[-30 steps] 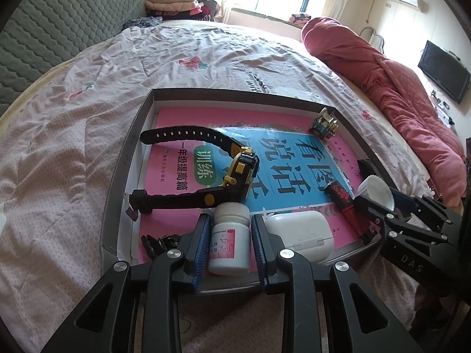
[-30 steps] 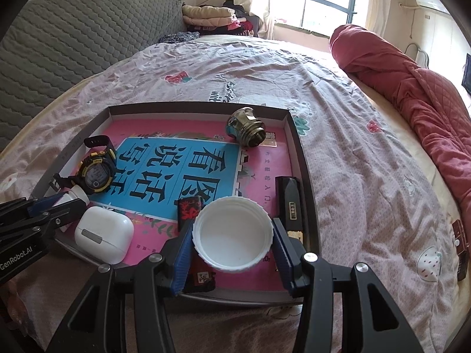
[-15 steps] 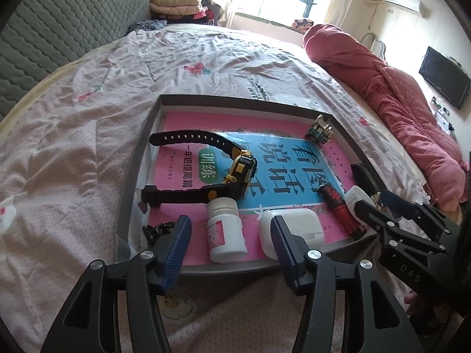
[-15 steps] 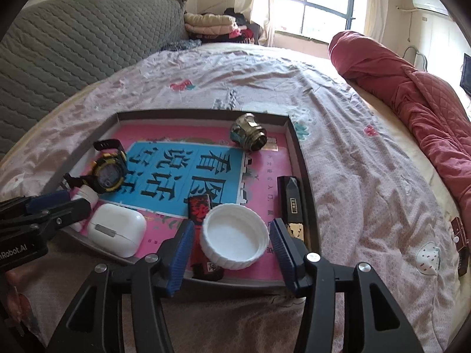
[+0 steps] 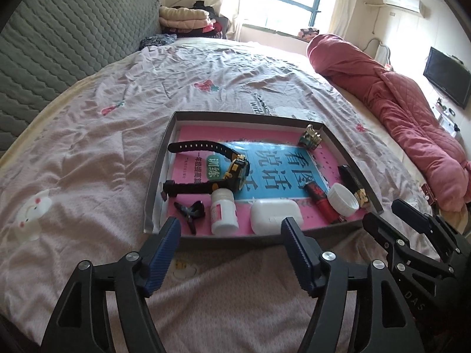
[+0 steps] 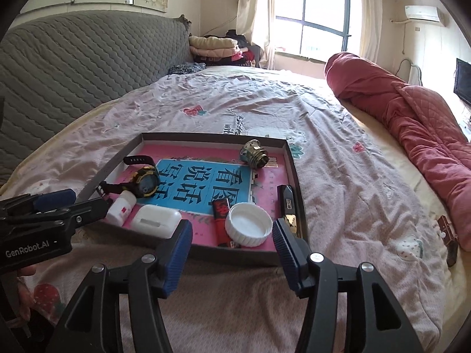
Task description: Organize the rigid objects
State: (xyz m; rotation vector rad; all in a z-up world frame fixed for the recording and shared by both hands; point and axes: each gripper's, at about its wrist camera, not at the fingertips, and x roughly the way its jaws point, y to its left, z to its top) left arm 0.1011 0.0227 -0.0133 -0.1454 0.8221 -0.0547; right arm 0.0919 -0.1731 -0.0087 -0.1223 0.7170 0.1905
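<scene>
Both of my grippers are backing away from the tray (image 5: 153, 194) and letting go. A second ago my left gripper (image 5: 228, 254) was clamped on the white pill bottle (image 5: 223, 210) and my right gripper (image 6: 232, 251) was around the white cap (image 6: 248, 224). Now both sets of jaws have just been opening; they are standing wide with nothing between them, hanging over the bedspread (image 5: 123, 123) on the near side of the tray.

I am reading that as two placements finished. The bottle is lying on its side near the tray's near wall, just left of the white earbud case (image 5: 276, 216). The cap is sitting open side up at the near right, resting partly on the red lighter (image 6: 221, 220).

Further back, the black and yellow watch (image 5: 235, 172) is lying on the blue and pink booklet (image 5: 282, 173), and a brass fitting (image 6: 253, 154) is sitting in the far right corner. A black folding knife (image 6: 288, 206) is lying along the right wall, and a small black clip (image 5: 190, 210) at the near left.

Everything in the tray is looking hard and smooth: glossy plastic, ribbed cap edge, rubbery strap, faceted metal. Around the grey cardboard tray, the wrinkled pink bedspread is looking soft and yielding.
</scene>
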